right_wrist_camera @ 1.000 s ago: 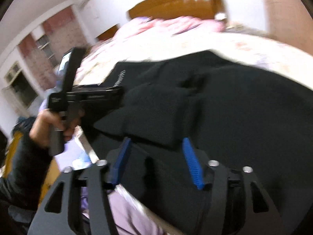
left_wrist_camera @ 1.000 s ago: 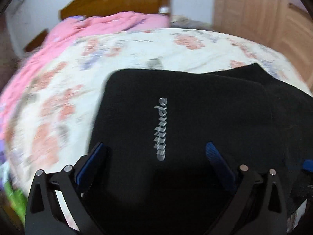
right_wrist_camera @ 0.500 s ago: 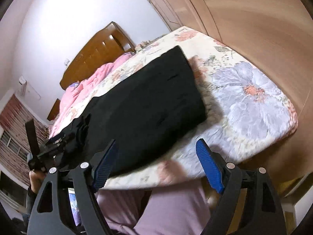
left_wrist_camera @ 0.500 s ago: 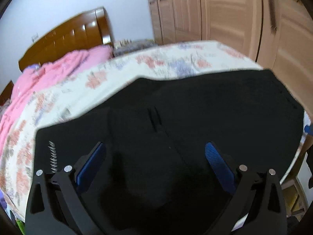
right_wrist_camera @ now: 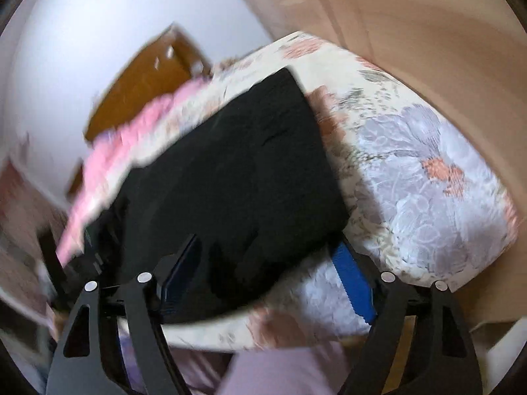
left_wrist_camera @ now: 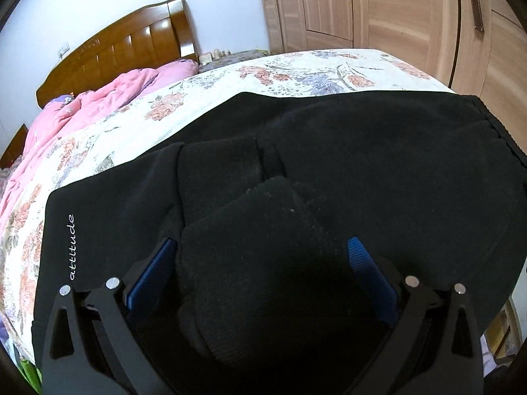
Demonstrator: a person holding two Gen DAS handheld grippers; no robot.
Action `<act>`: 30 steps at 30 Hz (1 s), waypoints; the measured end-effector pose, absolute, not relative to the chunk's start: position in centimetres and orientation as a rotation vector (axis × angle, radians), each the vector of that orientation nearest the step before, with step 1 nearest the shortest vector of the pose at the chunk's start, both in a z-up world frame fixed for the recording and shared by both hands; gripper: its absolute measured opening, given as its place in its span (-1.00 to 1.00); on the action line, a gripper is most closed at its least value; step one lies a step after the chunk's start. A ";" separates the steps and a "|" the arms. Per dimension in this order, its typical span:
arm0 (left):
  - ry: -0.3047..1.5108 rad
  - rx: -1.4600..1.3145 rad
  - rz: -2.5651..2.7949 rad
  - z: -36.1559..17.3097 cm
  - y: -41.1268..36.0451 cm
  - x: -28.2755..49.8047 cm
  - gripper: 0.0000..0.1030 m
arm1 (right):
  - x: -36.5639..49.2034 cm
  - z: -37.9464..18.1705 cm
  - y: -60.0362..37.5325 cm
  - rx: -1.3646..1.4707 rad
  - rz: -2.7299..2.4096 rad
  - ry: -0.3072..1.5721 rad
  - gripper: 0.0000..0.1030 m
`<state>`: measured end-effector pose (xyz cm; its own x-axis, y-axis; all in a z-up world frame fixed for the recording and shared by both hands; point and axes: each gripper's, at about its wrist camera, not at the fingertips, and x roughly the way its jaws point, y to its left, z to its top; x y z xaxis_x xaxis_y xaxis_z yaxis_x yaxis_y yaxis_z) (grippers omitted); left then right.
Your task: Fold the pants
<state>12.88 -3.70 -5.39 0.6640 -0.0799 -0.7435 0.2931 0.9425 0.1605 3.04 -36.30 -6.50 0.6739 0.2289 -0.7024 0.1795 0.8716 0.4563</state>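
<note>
Black pants [left_wrist_camera: 362,164] lie folded across the floral bed sheet [left_wrist_camera: 296,72], with a white "attitude" print [left_wrist_camera: 71,247] at their left end. Two ribbed cuffs [left_wrist_camera: 250,204] rest on top. My left gripper [left_wrist_camera: 260,256] hangs just over them, open, with the nearer cuff between its blue pads [left_wrist_camera: 154,270]. In the blurred right wrist view the pants [right_wrist_camera: 230,171] end in a corner near the bed's front edge. My right gripper [right_wrist_camera: 266,270] straddles that corner; its jaws are closing, with cloth between them and the pads still apart from it.
A crumpled pink quilt [left_wrist_camera: 98,98] lies at the far left below a wooden headboard [left_wrist_camera: 131,46]. Wooden wardrobe doors [left_wrist_camera: 395,6] stand behind the bed. The sheet's [right_wrist_camera: 428,181] rounded corner drops off at the right. A person's lilac-clothed leg [right_wrist_camera: 280,372] is below the bed edge.
Both views swung right along the pants. The print slid from the left gripper's middle to the far left. The right gripper went from the cuffs to the corner at the bed's edge.
</note>
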 end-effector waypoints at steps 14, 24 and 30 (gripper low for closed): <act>0.816 0.235 -0.222 -5.7 -3.1 12.5 0.97 | 4.4 -6.8 -36.8 0.582 -0.005 0.807 0.30; 0.816 0.233 -0.223 -5.7 -3.2 12.5 0.97 | 3.3 -6.2 -36.7 0.626 -0.001 0.623 -0.40; 0.814 0.229 -0.221 -5.7 -3.2 12.4 0.97 | 3.2 -6.0 -36.8 0.673 0.010 0.588 -0.41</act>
